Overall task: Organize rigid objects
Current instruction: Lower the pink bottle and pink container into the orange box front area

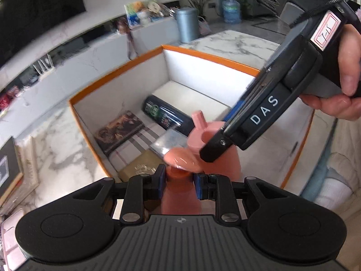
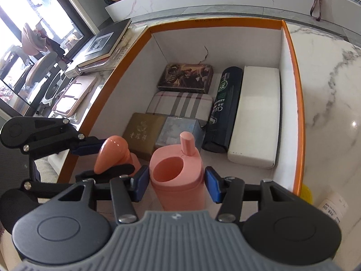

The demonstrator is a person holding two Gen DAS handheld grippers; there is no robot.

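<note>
Orange-rimmed and white inside, the storage box (image 2: 291, 52) already holds most of its load. Going from left to right in the right wrist view: a gold gift box (image 2: 144, 133), a silvery blue box (image 2: 180, 128), a plaid case (image 2: 180, 103) and a picture-printed tin (image 2: 186, 79) behind them, then a dark cylindrical canister (image 2: 225, 108) lying flat and a long white box (image 2: 257, 113) against the right wall. By my reading the packing is well along; the pink pieces are what remain, plus perhaps a small white bottle (image 2: 331, 207) outside the box.

The left gripper (image 2: 106, 158) reaches in from the left, its jaws nearly closed and pinching the pink lid (image 2: 112, 153) by its neck. The right gripper (image 2: 177, 185) points steeply down into the front of the box, jaws about half open and pressed against both sides of the pink cup (image 2: 176, 174), which stands upright, mouth open. A hand (image 1: 347, 67) grasps the right gripper's handle.
</note>
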